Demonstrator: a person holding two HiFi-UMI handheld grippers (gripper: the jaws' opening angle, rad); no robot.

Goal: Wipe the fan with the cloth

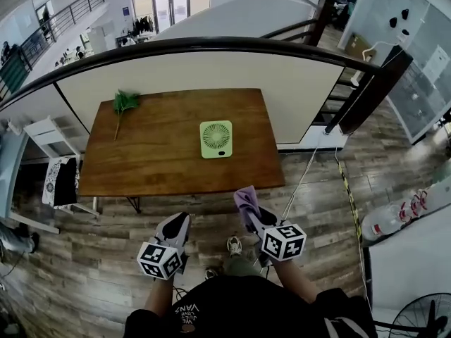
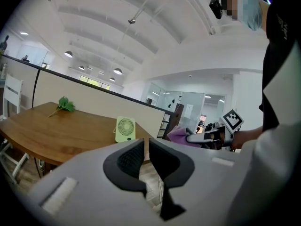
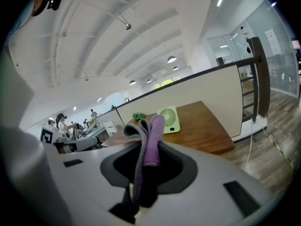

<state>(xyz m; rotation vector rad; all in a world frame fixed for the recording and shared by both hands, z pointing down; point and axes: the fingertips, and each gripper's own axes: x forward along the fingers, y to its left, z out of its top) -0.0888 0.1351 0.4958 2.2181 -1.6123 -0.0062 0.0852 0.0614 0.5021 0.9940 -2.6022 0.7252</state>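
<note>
- One small green fan (image 1: pixel 215 139) sits on the wooden table (image 1: pixel 155 167), right of its middle, with its round grille showing to both grippers.
- A purple cloth (image 1: pixel 246 200) is pinched in the right gripper (image 1: pixel 252 215). It hangs over the floor, short of the table's near edge and well apart from the fan.
- Beside it is the left gripper (image 1: pixel 176 227), also short of the table, its jaws pressed nearly together on nothing.
- A green leafy sprig (image 1: pixel 124 103) lies at the table's far left corner, well away from the fan.
- A white chair (image 1: pixel 44 134) stands left of the table, and a cable (image 1: pixel 303 178) crosses the floor at the right; only the head view shows these.
- The right gripper view shows the cloth doubled over, with its fold sticking up past the pads. Far off at its left, people sit at desks.
- The left gripper view shows the other gripper's marker cube and the cloth off to its right.
</note>
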